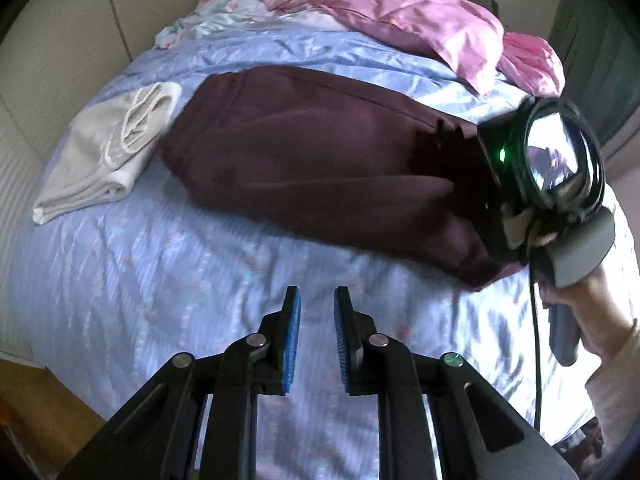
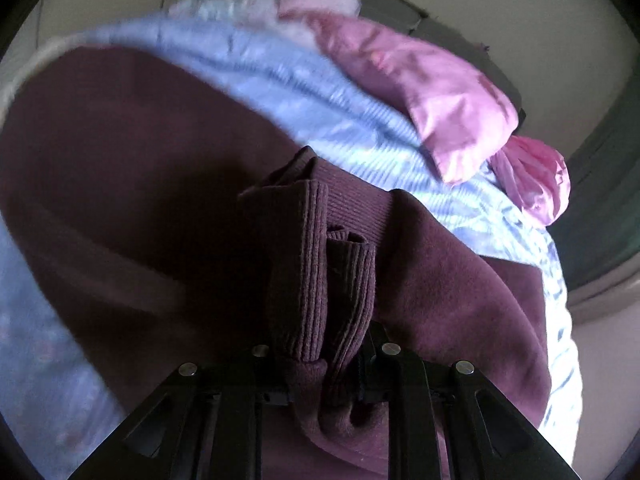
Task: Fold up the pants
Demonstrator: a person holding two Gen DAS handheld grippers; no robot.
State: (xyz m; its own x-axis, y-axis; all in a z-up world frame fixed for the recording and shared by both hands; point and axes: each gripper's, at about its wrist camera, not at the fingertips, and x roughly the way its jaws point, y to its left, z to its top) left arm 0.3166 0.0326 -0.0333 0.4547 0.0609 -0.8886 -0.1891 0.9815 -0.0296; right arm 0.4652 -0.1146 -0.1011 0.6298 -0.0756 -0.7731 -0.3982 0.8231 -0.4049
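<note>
Dark maroon pants (image 1: pixel 304 152) lie across the light blue bedspread (image 1: pixel 168 280), partly folded over. My left gripper (image 1: pixel 317 300) hangs open and empty above the bedspread, in front of the pants. My right gripper (image 1: pixel 452 140) reaches in from the right at the pants' right end, its fingers dark against the cloth. In the right wrist view the right gripper (image 2: pixel 326 364) is shut on the bunched ribbed cuffs (image 2: pixel 320 272) of the pants (image 2: pixel 132 184), which hide its fingertips.
A folded white garment (image 1: pixel 104 152) lies left of the pants. Pink bedding (image 1: pixel 420 28) (image 2: pixel 444 112) is heaped at the bed's far side. A cream wall runs along the left. Wooden floor (image 1: pixel 36 408) shows at lower left.
</note>
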